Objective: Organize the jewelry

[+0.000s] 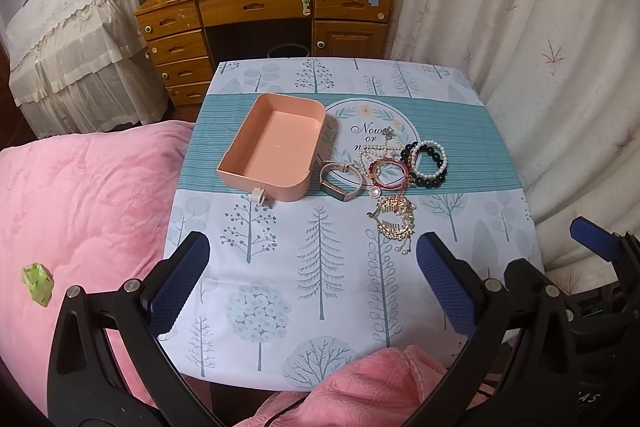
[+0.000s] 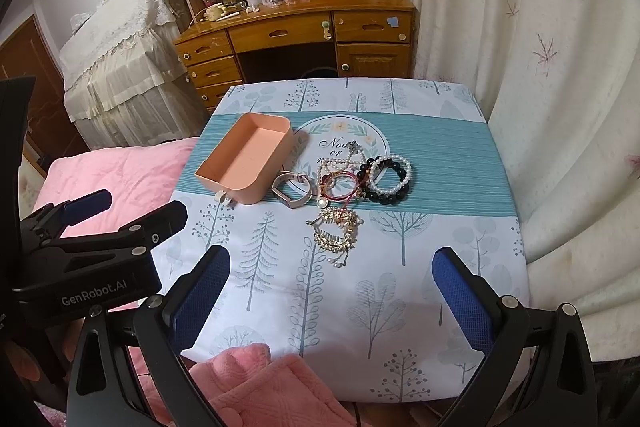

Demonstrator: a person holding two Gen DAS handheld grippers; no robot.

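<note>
On tree-print surface: one tray, jewelry pile beside it

One empty pink tray [image 1: 272, 147] sits left of centre on the surface [image 1: 320, 267]. Just right of it: one watch [image 1: 340, 181], one red bangle [image 1: 390, 173], one pearl bracelet [image 1: 430, 159], one black bead bracelet [image 1: 424, 179], two gold hair combs [image 1: 394, 217]. Chain count unclear. Left claw [image 1: 312, 283] and right claw [image 2: 332, 291] both spread wide, holding nothing, hovering near the front edge.

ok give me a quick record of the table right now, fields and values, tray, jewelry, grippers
tray: pink tray empty, on the table's left side
watch: smartwatch lying just right of the tray
bracelets: pearl and black bead bracelets, red bangles, piled right of the watch
hair combs: gold combs nearest the grippers
left gripper: jaws open, holding nothing
right gripper: jaws open, holding nothing
surface: tree-print tablecloth
</note>
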